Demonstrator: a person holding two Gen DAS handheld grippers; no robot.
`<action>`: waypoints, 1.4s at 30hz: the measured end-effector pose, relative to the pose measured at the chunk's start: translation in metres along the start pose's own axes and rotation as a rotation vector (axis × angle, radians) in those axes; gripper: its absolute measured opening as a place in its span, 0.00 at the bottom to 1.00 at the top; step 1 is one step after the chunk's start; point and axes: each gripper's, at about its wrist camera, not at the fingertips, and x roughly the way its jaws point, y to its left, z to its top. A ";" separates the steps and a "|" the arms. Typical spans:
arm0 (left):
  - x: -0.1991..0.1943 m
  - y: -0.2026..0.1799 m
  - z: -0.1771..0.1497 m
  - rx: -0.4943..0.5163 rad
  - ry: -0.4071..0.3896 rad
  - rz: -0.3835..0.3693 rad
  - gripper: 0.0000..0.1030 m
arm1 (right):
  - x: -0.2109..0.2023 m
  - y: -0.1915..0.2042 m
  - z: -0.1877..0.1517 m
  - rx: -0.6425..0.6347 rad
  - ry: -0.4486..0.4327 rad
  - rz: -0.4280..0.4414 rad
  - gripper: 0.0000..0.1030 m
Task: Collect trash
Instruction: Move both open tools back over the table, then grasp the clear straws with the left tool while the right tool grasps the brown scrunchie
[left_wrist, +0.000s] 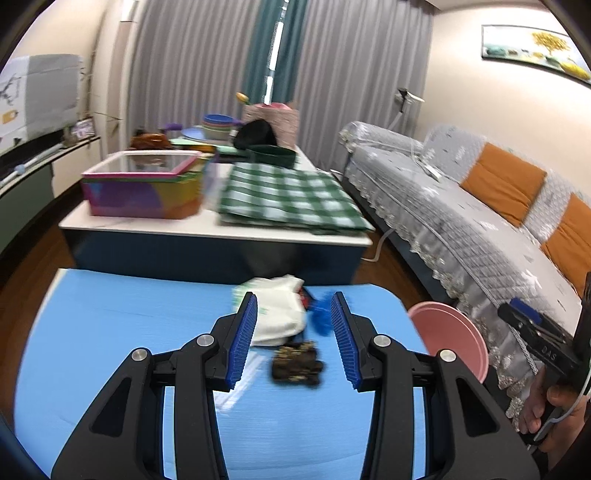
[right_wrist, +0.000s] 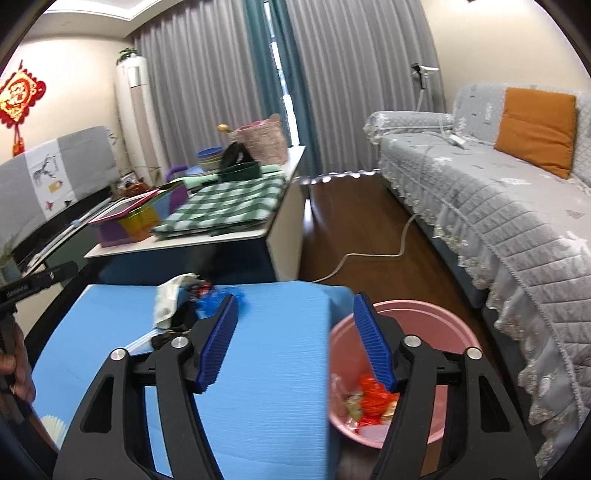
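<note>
A: Blue foam, flat and rectangular, makes up the low surface (left_wrist: 129, 332) under both tools. What lies on it?

B: A small heap of trash at its far edge. In the left wrist view, a crumpled white cloth or paper bundle (left_wrist: 279, 314) sits between the fingers of the left tool (left_wrist: 294, 334), with a frayed blue plastic scrap (left_wrist: 320, 317) just beside it on the right and a dark brown patterned wrapper (left_wrist: 296, 363) nearer the camera.

A: Is the left tool gripping any of it?

B: No. Its jaws stand spread wide above the heap, with nothing between the blue ribbed pads (left_wrist: 243, 339).

A: And the right tool (right_wrist: 295, 339)?

B: Also spread apart and empty. One finger hangs over the blue foam, the other over the round pink plastic basin (right_wrist: 436, 314), which sits on the floor just beside the surface's right edge.

A: Anything in the basin?

B: Yes, a red crinkled wrapper (right_wrist: 373, 397) and some pale scraps lie at the bottom.

A: Where is the heap from the right wrist view?

B: Left of the right tool, near the far edge; the white bundle (right_wrist: 168, 299) and blue scrap (right_wrist: 210, 301) both show. A hand (right_wrist: 14, 373) holding the left tool is at the left border.
</note>
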 end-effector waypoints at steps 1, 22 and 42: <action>-0.003 0.007 0.000 -0.006 -0.006 0.007 0.40 | 0.003 0.008 -0.001 -0.003 0.005 0.019 0.59; 0.036 0.078 -0.059 -0.144 0.108 0.031 0.36 | 0.083 0.112 -0.037 -0.139 0.143 0.206 0.44; 0.100 0.070 -0.091 -0.101 0.273 0.013 0.36 | 0.151 0.144 -0.067 -0.178 0.311 0.264 0.41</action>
